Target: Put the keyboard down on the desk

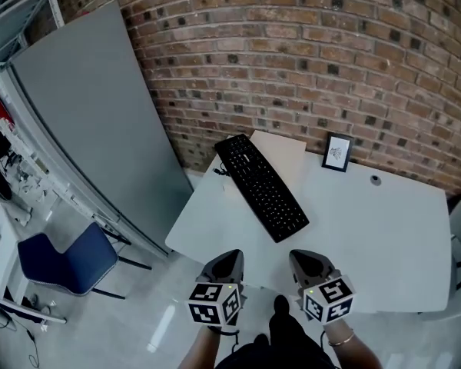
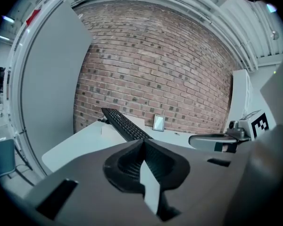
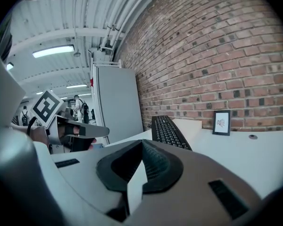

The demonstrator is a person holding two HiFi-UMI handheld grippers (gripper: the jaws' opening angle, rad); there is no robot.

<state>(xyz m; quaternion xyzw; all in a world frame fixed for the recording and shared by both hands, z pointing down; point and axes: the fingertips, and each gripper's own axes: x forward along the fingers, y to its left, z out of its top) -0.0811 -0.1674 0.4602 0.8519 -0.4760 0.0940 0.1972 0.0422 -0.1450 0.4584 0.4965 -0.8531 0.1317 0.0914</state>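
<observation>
Keyboard (image 1: 261,187) lies flat and slantwise on the white surface (image 1: 384,237), far end over a beige board (image 1: 284,148). We judge it set down, so our left tongs (image 1: 230,258) and right tongs (image 1: 303,260) hang clear of it, pressed together and empty.

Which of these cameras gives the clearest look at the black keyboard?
The head view: it sees the whole keyboard from above, lying diagonally on the desk. Both gripper views show it low and foreshortened, its near end hidden.
</observation>
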